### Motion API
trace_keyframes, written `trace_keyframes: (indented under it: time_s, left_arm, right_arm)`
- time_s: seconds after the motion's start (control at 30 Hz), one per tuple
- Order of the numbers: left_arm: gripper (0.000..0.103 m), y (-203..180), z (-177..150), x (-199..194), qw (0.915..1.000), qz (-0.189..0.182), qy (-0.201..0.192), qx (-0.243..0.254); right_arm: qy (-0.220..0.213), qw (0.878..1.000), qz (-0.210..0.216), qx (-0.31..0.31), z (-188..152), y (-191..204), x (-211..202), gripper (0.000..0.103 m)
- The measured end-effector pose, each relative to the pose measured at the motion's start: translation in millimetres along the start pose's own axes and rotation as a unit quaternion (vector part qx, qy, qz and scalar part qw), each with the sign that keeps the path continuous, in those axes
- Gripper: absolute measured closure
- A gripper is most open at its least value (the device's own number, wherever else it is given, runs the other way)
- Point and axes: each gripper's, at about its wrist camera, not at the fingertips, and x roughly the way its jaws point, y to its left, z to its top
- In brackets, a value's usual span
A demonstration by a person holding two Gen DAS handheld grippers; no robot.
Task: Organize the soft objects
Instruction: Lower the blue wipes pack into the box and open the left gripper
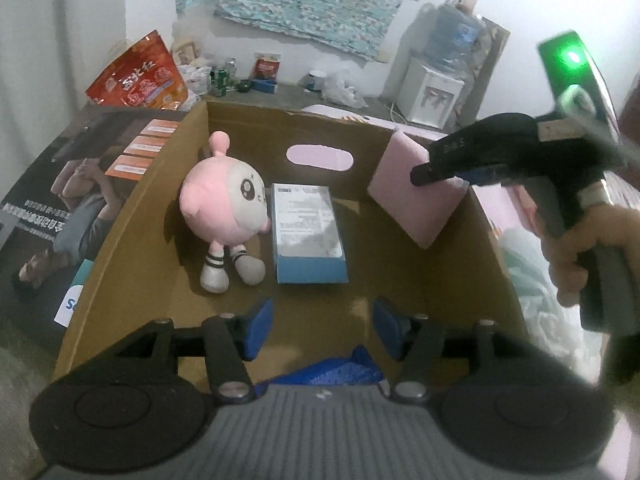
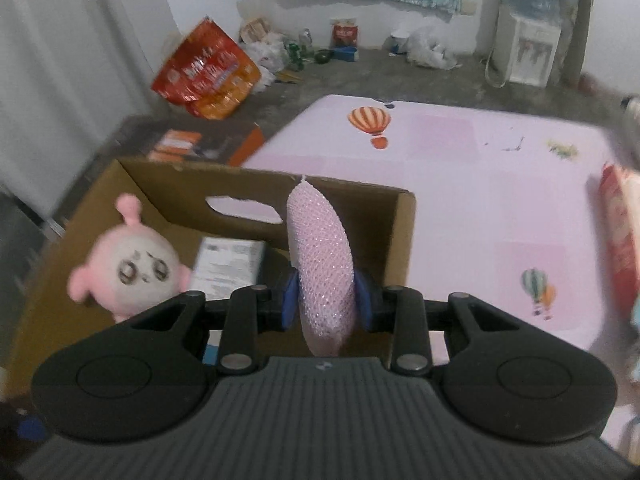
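Observation:
A brown cardboard box (image 1: 176, 184) holds a pink plush toy (image 1: 224, 208) lying at its left and a blue-and-white packet (image 1: 306, 232) beside it. My left gripper (image 1: 322, 328) is open and empty, low over the box's near end. My right gripper (image 2: 326, 300) is shut on a pink mesh sponge (image 2: 322, 264), held edge-up above the box's right side. In the left wrist view the sponge (image 1: 408, 204) hangs over the box's right wall, with the right gripper (image 1: 440, 172) on it. The plush (image 2: 132, 268) and packet (image 2: 228, 266) also show in the right wrist view.
The box (image 2: 400, 240) stands on a pink play mat (image 2: 480, 184) with balloon prints. A dark printed carton (image 1: 60, 184) lies left of it. Red snack bags (image 2: 204, 72), bottles and clutter line the far wall, with a water dispenser (image 2: 528, 48) at right. A red item (image 2: 620, 232) lies on the mat's right edge.

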Motion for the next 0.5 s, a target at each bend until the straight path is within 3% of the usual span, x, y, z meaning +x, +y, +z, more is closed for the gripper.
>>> trace_keyframes:
  time_s: [0.27, 0.5]
  left_arm:
    - [0.035, -7.3, -19.3, 8.4, 0.998, 0.002, 0.035, 0.052]
    - [0.034, -14.5, -31.7, 1.2, 0.9952, 0.005, 0.037, 0.091]
  right_arm:
    - [-0.007, 0.998, -0.045, -0.053, 2.1, 15.0, 12.8, 0.066]
    - [-0.033, 0.999, -0.016, -0.03, 1.5, 5.1, -7.2, 0.065]
